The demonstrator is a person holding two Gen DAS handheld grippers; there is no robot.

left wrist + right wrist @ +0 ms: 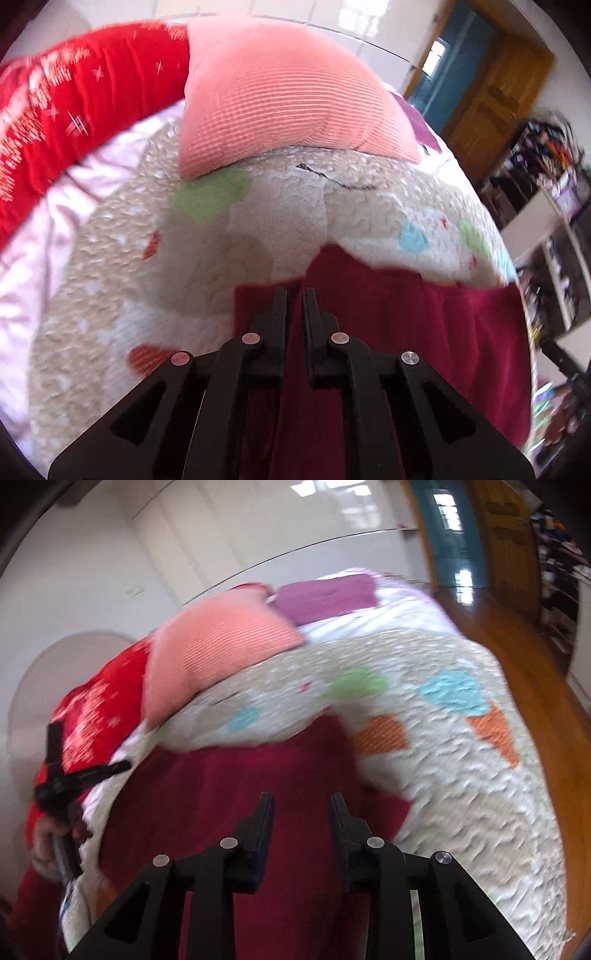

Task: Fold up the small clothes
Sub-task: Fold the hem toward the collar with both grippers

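Observation:
A dark red garment (399, 314) lies spread on a cream quilt (155, 266) with coloured patches. My left gripper (294, 295) is nearly shut, its fingers pinching a fold of the garment. In the right wrist view the same garment (229, 786) lies under my right gripper (302, 801), which is open and empty just above the cloth. The left gripper (74, 771) shows at the far left of that view, held in a hand at the garment's left edge.
A pink ribbed pillow (273, 99) and a red patterned blanket (62, 110) lie at the head of the bed. A purple cloth (325, 598) lies beyond the pillow. Wooden floor (524, 672) and shelves (546, 177) are to the right of the bed.

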